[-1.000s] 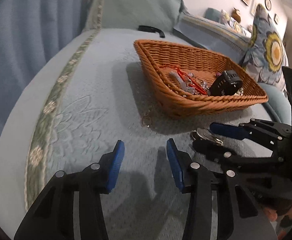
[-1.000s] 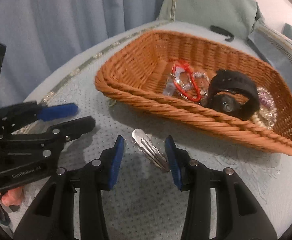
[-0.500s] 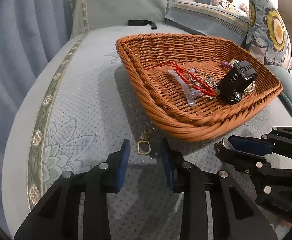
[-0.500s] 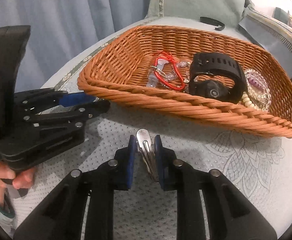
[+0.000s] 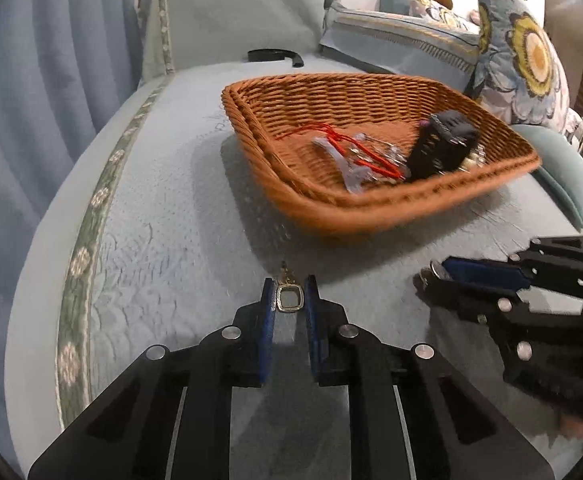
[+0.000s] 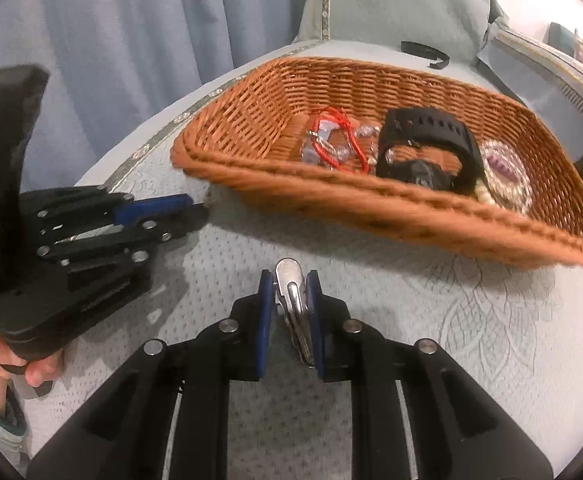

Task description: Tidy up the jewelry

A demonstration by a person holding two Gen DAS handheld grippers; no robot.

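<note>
— Counting what we hold: how many pieces?

— Two. Our left gripper point(image 5: 289, 300) pinches one square gold-rimmed pendant point(image 5: 289, 300) just in front of the wicker basket point(image 5: 331, 204); our right gripper point(image 6: 290, 300) is pressed onto one silver hair clip point(image 6: 291, 292), also near the basket's front rim.

— And inside the basket?

— We count one black watch point(image 6: 427, 148), one red cord point(image 6: 347, 136), one clear clip point(image 5: 349, 172) and one beaded bracelet point(image 6: 503, 168).

— Any lettering?

— None we can read. One black strap point(image 5: 275, 55) lies on the bedspread point(image 5: 163, 216) behind the basket.
</note>
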